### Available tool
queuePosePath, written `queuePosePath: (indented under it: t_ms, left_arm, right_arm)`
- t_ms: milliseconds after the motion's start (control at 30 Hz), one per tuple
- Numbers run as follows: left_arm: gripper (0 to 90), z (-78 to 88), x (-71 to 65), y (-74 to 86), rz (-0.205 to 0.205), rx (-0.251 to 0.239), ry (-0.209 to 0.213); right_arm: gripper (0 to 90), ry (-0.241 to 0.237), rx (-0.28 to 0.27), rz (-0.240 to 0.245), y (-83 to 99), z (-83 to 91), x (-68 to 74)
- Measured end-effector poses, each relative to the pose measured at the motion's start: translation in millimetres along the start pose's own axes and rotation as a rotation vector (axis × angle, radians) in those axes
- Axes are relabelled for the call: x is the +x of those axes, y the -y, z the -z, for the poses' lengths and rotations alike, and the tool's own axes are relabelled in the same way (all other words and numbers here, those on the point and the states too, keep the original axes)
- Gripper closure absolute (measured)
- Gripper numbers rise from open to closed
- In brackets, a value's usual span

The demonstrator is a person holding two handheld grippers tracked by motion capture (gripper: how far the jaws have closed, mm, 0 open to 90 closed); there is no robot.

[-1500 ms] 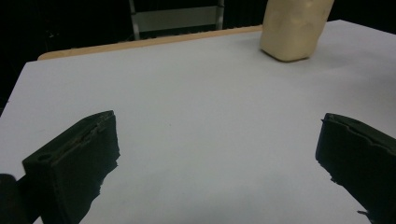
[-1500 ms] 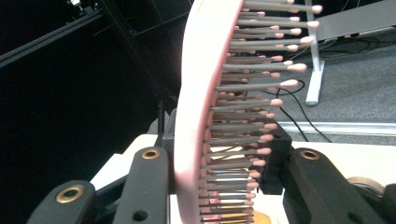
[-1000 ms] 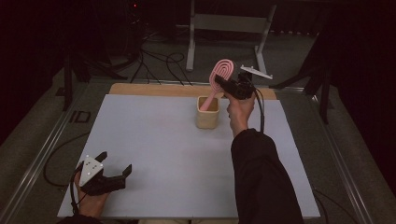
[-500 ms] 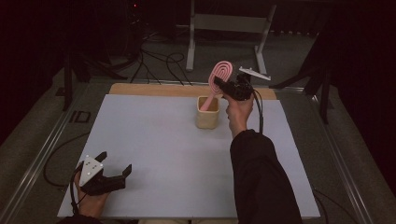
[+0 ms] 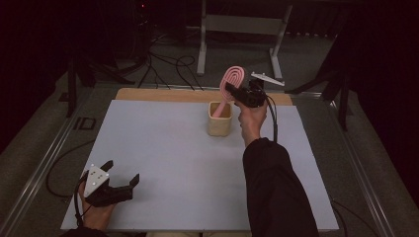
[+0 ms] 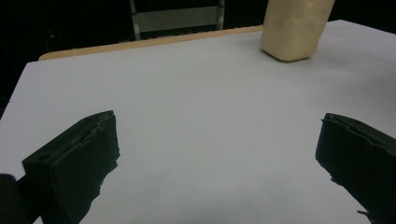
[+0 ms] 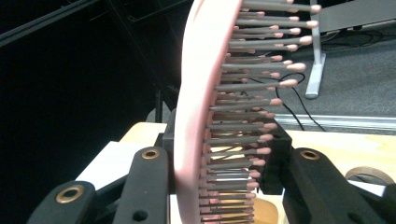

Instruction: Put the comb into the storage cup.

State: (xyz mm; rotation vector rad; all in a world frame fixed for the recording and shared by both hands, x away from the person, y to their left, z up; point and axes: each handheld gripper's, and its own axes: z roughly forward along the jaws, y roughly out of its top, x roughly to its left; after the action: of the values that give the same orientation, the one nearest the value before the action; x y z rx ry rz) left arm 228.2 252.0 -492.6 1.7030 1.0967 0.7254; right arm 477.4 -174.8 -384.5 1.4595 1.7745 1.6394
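Nothing has shifted over the last second: upper centre, the right gripper (image 5: 236, 94) stays clamped on the pink hairbrush (image 5: 231, 81) above the beige cup (image 5: 220, 119), suggesting insertion pending, while the left gripper (image 5: 121, 173) rests open on the surface (image 5: 163, 148).

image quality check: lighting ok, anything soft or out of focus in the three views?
High view: white table bright, surroundings near black. Left gripper view: left tongs soft-edged, beige cup cropped at top. Right gripper view: pink hairbrush close and slightly blurred, left half dark.
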Motion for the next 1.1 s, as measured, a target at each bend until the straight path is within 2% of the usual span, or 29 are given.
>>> queuePosePath:
  t_ms: [1100]
  left_arm:
    - [0.2,-0.9,-0.3,0.4,-0.004,0.002,-0.004]
  right_arm:
    - [63.3,0.001,0.029,0.015,12.4,-4.6,-1.7]
